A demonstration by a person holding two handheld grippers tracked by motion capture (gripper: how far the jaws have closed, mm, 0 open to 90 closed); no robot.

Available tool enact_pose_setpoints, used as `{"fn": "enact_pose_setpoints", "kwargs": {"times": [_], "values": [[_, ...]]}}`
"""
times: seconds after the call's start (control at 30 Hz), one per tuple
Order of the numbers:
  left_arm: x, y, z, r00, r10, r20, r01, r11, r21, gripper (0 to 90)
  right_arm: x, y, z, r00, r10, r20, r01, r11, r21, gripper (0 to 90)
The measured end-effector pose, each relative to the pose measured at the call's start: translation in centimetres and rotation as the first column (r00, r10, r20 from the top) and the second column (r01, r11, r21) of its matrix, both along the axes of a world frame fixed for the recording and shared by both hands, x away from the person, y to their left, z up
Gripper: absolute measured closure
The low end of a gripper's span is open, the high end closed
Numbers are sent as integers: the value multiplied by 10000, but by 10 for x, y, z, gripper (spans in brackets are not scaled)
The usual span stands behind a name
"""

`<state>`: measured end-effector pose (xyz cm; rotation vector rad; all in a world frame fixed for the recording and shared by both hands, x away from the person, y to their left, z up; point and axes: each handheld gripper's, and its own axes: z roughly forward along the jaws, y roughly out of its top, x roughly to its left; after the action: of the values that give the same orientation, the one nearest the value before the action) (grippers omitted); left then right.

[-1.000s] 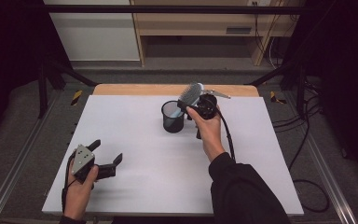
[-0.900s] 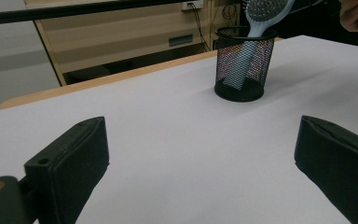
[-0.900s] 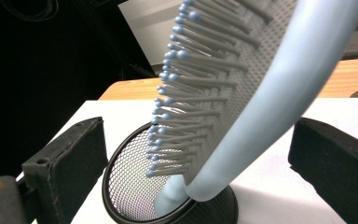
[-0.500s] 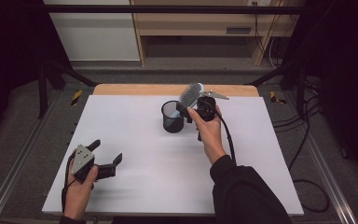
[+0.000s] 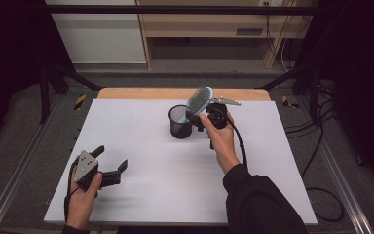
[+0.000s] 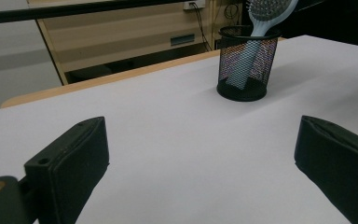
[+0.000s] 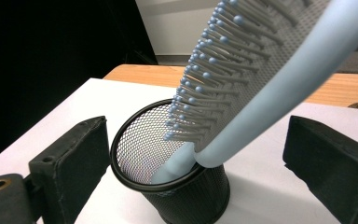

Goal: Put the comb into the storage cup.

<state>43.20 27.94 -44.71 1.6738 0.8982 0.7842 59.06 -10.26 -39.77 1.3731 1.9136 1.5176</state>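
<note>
hairbrush (image 7: 242, 93) stands handle-down in mesh cup (image 7: 177, 186) — right gripper (image 7: 196, 154) fingers apart.

Pale blue hairbrush (image 7: 270, 93); black mesh cup (image 7: 177, 186); white table (image 5: 141, 141)

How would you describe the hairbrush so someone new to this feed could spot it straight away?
Start from the white table and go to its far middle, where a black mesh cup stands. The hairbrush leans out of that cup, handle down inside it and head up, just in front of the right gripper, whose jaws stand apart. It is pale blue with ball-tipped bristles, unlike the black things around it.
</note>
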Motion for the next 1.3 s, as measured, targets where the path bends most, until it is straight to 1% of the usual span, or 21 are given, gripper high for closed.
{"fn": "enact_pose_setpoints", "kwargs": {"times": [0.2,0.4,0.57,0.67,0.77,0.93,1.03,1.17,1.3], "values": [[1,1,0,10000,58,-16,-58,10000,-54,30,-4,-9,0,9999,-19,125,21,9999,-160,72],[1,2,0,9999,107,-27,-107,9999,-121,30,-9,-17,5,9996,-17,269,25,9995,-313,75],[0,2,0,9999,117,-19,-117,9999,-59,30,-11,-25,9,9993,-128,361,137,9996,-249,78],[-1,2,0,9999,148,-11,-148,9999,-82,30,-13,-28,11,9980,-259,585,280,9990,-352,98],[-1,3,0,9999,162,-21,-162,9999,-38,30,-15,-29,13,9970,-185,746,212,9991,-358,95],[-4,2,0,9999,163,25,-163,9999,-14,30,-22,-31,15,9939,-231,1082,301,9975,-639,81],[-4,3,1,9999,162,37,-162,9999,-46,30,-27,-33,14,9947,-113,1021,171,9983,-557,68],[-3,3,1,9998,202,38,-201,9998,-39,30,-30,-37,16,9943,60,1066,11,9978,-668,59],[-3,3,0,9998,184,29,-184,9998,-44,30,-33,-43,19,9939,121,1100,-51,9980,-638,44]]}}
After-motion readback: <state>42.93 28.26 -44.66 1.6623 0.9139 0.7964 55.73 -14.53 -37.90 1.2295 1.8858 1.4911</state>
